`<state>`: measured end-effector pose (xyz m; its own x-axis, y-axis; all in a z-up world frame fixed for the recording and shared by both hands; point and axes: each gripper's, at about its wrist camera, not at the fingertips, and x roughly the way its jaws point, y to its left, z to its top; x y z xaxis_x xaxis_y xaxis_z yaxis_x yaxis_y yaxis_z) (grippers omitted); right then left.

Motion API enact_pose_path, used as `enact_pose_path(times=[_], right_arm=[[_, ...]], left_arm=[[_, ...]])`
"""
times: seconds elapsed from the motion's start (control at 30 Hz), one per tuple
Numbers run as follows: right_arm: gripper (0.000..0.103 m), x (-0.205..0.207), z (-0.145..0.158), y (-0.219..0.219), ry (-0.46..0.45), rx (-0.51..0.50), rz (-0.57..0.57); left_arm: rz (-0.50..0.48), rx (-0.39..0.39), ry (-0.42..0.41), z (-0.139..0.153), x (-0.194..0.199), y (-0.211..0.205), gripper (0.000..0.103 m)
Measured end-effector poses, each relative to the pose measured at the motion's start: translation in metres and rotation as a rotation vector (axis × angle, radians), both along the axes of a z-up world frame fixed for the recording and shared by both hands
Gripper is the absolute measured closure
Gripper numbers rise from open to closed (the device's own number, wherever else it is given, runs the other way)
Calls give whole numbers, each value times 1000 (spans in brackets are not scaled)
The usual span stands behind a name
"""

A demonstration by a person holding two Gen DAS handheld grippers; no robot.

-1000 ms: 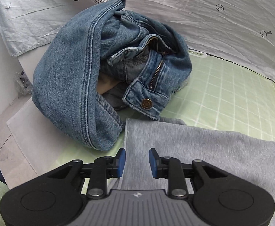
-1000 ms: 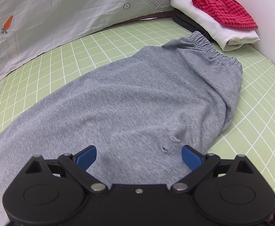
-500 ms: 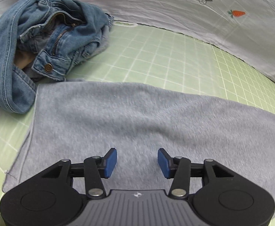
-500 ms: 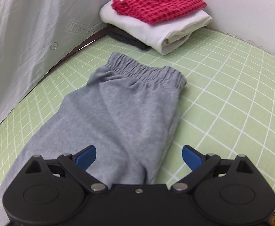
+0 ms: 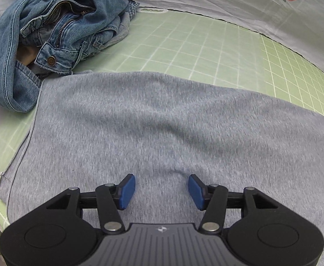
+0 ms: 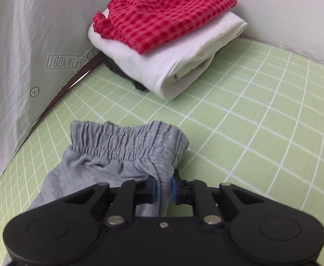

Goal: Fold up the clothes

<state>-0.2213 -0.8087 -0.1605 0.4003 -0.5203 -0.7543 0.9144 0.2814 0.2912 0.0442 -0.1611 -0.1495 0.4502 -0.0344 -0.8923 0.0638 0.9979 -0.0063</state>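
**Right gripper pinches the waistband while the left hangs open over the leg**

Here the grey sweatpants point(image 5: 173, 128) lie stretched across a pale green mat point(image 5: 206, 51) ruled with a white grid. The fabric is a soft, heathered fleece, slightly fuzzy, spread mostly flat with a few shallow ripples; one raw-looking hem runs down its left edge in the left wrist view. At the other end, the elastic waistband point(image 6: 126, 137) is gathered into tight vertical puckers and stands a little raised off the mat.

The right gripper point(image 6: 162, 188) has its blue pads drawn in on a bunched fold of grey cloth just below the waistband's near corner, the material squeezed into a narrow ridge between them. The left gripper point(image 5: 160, 190) is spread wide, its blue pads well apart above the flat cloth and gripping nothing; whether they touch the fabric cannot be told.

Just beside the hem end sits a crumpled heap of blue jeans point(image 5: 51, 35), stiff denim with orange stitching, a brass zip and a metal button showing; it touches the corner of the sweatpants. Beyond the waistband, apart from it, a stack of folded clothes point(image 6: 166, 44) rests in the corner: a red gingham piece on top, a smooth white one under it, something dark at the bottom. A wrinkled grey-white sheet point(image 6: 17, 55) printed with small marks and a carrot forms the backdrop.
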Motion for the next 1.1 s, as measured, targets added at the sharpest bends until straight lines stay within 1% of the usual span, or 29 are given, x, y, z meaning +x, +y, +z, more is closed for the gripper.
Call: enact_pose_path(times=[0.03, 0.13, 0.2, 0.23, 0.27, 0.3, 0.33, 0.37, 0.4, 0.43, 0.5, 0.57, 0.63, 0.73, 0.87, 1.0, 1.03, 1.07, 1.1], right_arm=[[89, -4, 3, -7, -1, -15, -8], [88, -8, 0, -24, 24, 3, -39], [79, -2, -2, -27, 102, 1, -30], [64, 2, 0, -21, 150, -24, -21], [51, 7, 4, -9, 192, -69, 10], [44, 12, 8, 3, 234, -114, 42], [29, 16, 11, 16, 275, -160, 74], [22, 21, 15, 28, 317, -205, 106], [15, 25, 18, 45, 338, -243, 154], [14, 29, 21, 63, 356, -281, 203], [11, 36, 26, 100, 374, -326, 309], [6, 40, 27, 137, 365, -342, 409], [5, 41, 25, 171, 355, -336, 477], [5, 36, 19, 206, 331, -279, 506], [5, 26, 11, 237, 286, -203, 533], [5, 18, 7, 267, 306, -225, 587], [5, 17, 7, 271, 310, -227, 596], [4, 15, 7, 274, 314, -223, 603], [4, 14, 6, 276, 320, -217, 609]], left_arm=[[-1, -7, 0, 0, -2, 1, 48], [-3, -29, 1, 1, -7, 4, 48], [-2, -19, 1, 2, -10, 6, 48], [0, -10, 1, 2, -12, 7, 48], [7, -5, -1, 3, -14, 10, 48], [16, -4, -3, 4, -15, 13, 48], [29, -10, -4, 5, -16, 18, 48], [44, -18, -5, 6, -17, 23, 48], [61, -23, -5, 6, -18, 29, 47], [74, -20, -4, 6, -19, 34, 47], [94, -16, -1, 6, -21, 43, 46], [104, -14, 1, 5, -22, 50, 44], [86, -11, -1, 4, -23, 51, 43], [58, -6, -4, 3, -24, 53, 40], [20, 1, -8, 1, -26, 54, 28], [-13, 19, -5, -1, -25, 50, 19], [-14, 24, -3, -1, -25, 50, 16], [-14, 39, -1, -1, -24, 48, 12], [-11, 57, 0, -1, -23, 47, 10]])
